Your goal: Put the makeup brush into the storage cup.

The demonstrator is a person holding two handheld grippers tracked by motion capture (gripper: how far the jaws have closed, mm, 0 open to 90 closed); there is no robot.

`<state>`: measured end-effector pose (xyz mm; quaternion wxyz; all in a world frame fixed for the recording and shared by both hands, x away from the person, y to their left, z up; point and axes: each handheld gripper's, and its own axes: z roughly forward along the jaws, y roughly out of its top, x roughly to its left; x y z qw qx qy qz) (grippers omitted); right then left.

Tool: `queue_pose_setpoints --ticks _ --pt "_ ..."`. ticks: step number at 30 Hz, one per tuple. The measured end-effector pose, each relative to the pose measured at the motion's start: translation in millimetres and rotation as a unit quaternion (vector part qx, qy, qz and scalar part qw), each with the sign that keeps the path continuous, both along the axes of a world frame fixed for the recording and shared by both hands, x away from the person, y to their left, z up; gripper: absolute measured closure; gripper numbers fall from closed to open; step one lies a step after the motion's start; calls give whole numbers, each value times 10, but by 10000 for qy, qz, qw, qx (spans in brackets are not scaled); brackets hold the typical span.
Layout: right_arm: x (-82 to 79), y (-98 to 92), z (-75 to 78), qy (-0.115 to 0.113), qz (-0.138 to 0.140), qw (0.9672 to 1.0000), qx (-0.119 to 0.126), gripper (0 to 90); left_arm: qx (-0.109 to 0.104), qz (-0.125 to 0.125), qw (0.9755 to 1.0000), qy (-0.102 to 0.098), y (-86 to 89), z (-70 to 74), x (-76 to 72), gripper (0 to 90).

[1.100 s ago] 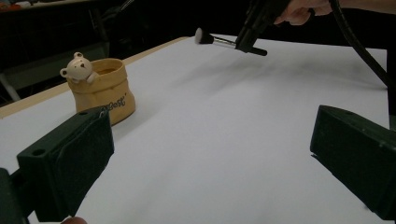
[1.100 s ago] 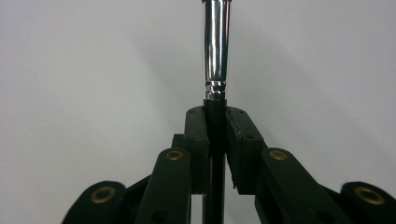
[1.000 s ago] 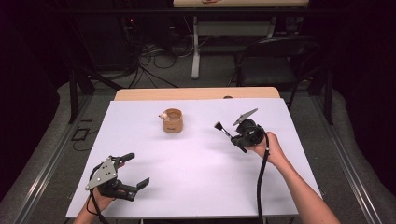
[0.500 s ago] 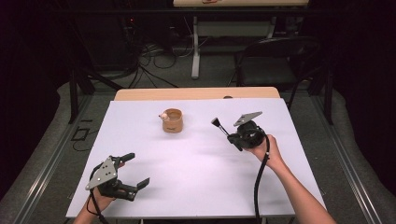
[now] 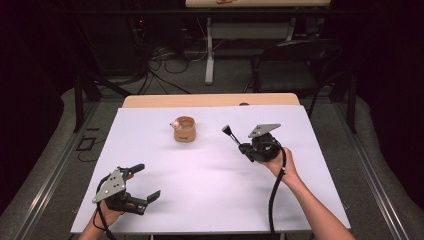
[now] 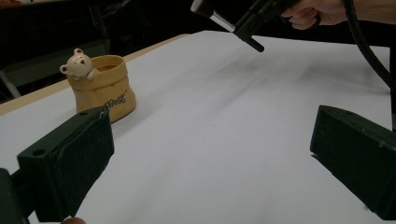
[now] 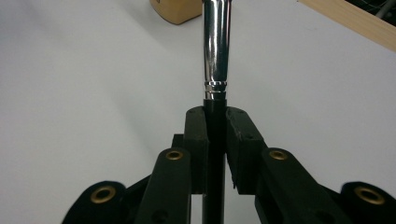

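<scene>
The black-handled, silver-ferruled makeup brush (image 5: 231, 135), clenched in the right tongs (image 5: 245, 149), has been carried leftward above the white bench (image 5: 210, 190) toward the tan bear-trimmed pot (image 5: 183, 129), suggesting insertion; the left tongs (image 5: 141, 181) rest released.

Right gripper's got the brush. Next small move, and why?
Probably carry the black-handled brush with the chrome ferrule toward the tan bear-topped pouch cup: the right gripper is clamped on its handle, bristles aimed cupward, a gap remains, and the left gripper sits open, far off.

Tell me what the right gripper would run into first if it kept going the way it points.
Probably the tan bear pot: the right gripper points its clamped brush almost at it, with bare table between. Depth is uncertain.
</scene>
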<state>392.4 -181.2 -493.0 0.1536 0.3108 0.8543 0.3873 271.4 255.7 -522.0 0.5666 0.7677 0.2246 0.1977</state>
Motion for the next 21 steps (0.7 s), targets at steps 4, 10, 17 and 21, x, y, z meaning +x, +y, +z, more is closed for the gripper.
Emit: queue_pose_setpoints --ticks 4,10,17,21 --pt "-14 -6 -8 -31 -14 9998 197 794 65 -44 10000 49 5 5 7 0" --pt "-51 3 -9 -163 -17 9992 369 795 74 84 9999 58 -6 -1 15 0" --pt "-65 23 -25 -231 -18 9984 510 794 109 40 9999 108 -17 -9 34 0" --pt "-82 32 -19 -313 -40 9971 692 794 103 41 9999 113 -12 -9 35 0"
